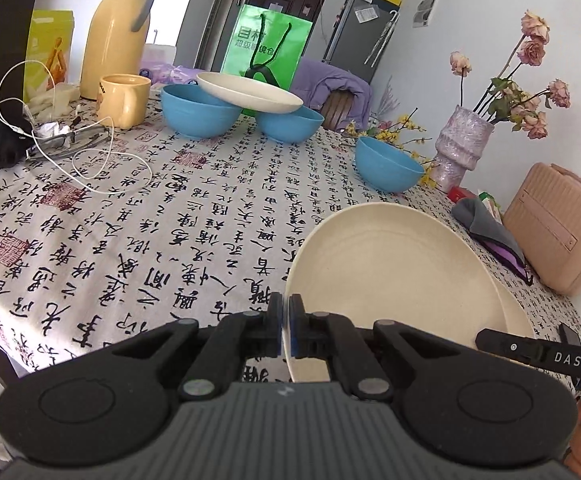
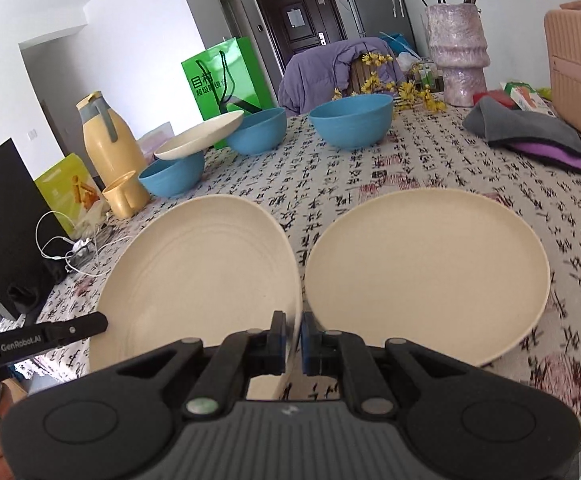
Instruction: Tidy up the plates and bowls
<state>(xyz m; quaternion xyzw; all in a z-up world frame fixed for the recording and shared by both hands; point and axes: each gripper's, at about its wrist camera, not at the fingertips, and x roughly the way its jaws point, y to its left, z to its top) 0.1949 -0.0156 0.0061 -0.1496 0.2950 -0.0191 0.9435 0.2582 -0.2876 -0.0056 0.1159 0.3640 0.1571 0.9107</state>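
Note:
One cream plate hangs just above the patterned tablecloth, held from both sides. My left gripper is shut on its left rim. My right gripper is shut on the opposite rim of the same plate. A second cream plate lies flat on the cloth to the right of the held one, partly under it in the left wrist view. At the back, a third cream plate rests tilted across two blue bowls. Another blue bowl stands alone nearer the vase.
A yellow thermos, a yellow mug, a white cable and glasses lie at the back left. A vase of dried flowers, a grey cloth and a pink case line the right edge. A green bag stands behind.

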